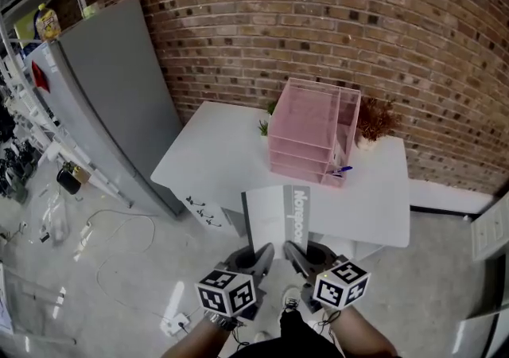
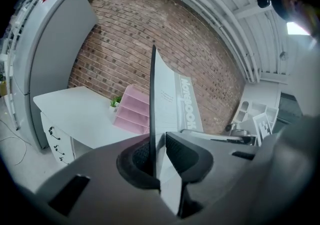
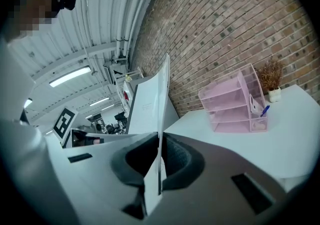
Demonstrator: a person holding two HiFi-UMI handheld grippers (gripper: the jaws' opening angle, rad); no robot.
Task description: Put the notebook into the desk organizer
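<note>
I hold a grey-and-white notebook [image 1: 277, 216] flat in the air in front of the white desk [image 1: 208, 159], short of its near edge. My left gripper [image 1: 262, 254] is shut on the notebook's near left corner and my right gripper [image 1: 289, 250] on its near right corner. In the left gripper view the notebook [image 2: 167, 104] stands edge-on between the pads of the left gripper [image 2: 159, 155]. The right gripper view shows the notebook [image 3: 152, 105] the same way, clamped in the right gripper [image 3: 160, 159]. The pink mesh desk organizer [image 1: 308, 130] stands on the desk beyond the notebook, its tiers facing me.
A small potted plant [image 1: 263, 126] sits left of the organizer and a dried-flower pot [image 1: 372, 122] right of it. A blue pen [image 1: 342, 169] sticks out of the organizer's side pocket. A grey cabinet [image 1: 111, 102] stands left of the desk; cables [image 1: 119, 245] lie on the floor.
</note>
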